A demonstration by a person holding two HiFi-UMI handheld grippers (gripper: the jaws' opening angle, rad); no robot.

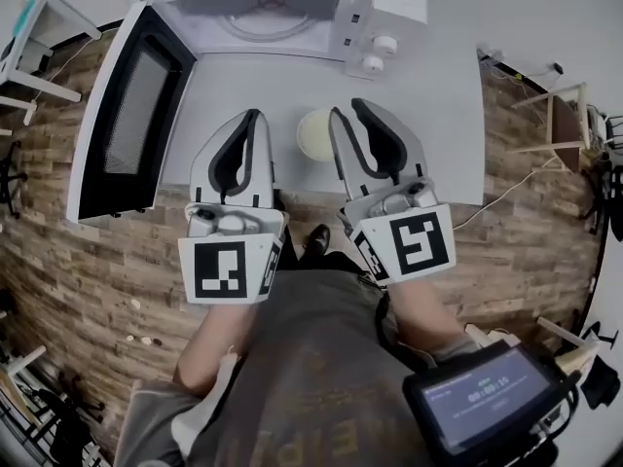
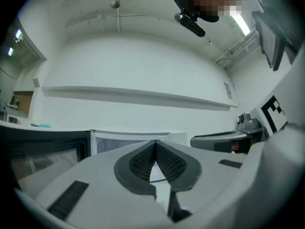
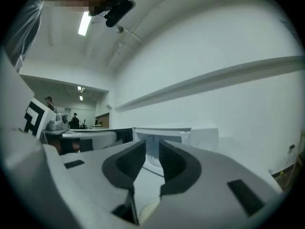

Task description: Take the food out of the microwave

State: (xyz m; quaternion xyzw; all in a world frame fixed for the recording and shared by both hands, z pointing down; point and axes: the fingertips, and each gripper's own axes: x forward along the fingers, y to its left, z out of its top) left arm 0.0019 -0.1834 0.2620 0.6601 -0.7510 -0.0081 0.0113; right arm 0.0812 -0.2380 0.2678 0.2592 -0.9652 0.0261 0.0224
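Observation:
On the white table (image 1: 438, 115), in front of the microwave (image 1: 292, 17), lies a round cream-coloured food item (image 1: 314, 134). The microwave's dark door (image 1: 131, 115) hangs open to the left, and only a glass turntable (image 1: 268, 22) shows in the cavity. My left gripper (image 1: 255, 120) is to the left of the food, shut and empty, with its ribbed pads meeting (image 2: 155, 143). My right gripper (image 1: 348, 113) is just right of the food. In the right gripper view its jaws (image 3: 151, 147) stand a narrow gap apart with nothing between them; the food (image 3: 145, 211) shows below them.
Two white knobs (image 1: 380, 52) sit on the microwave's right panel. The open door juts out past the table's left edge over the wooden floor (image 1: 88, 280). White furniture (image 1: 34, 56) stands at far left and a cable (image 1: 506, 197) trails at right. A screen device (image 1: 487, 397) hangs at lower right.

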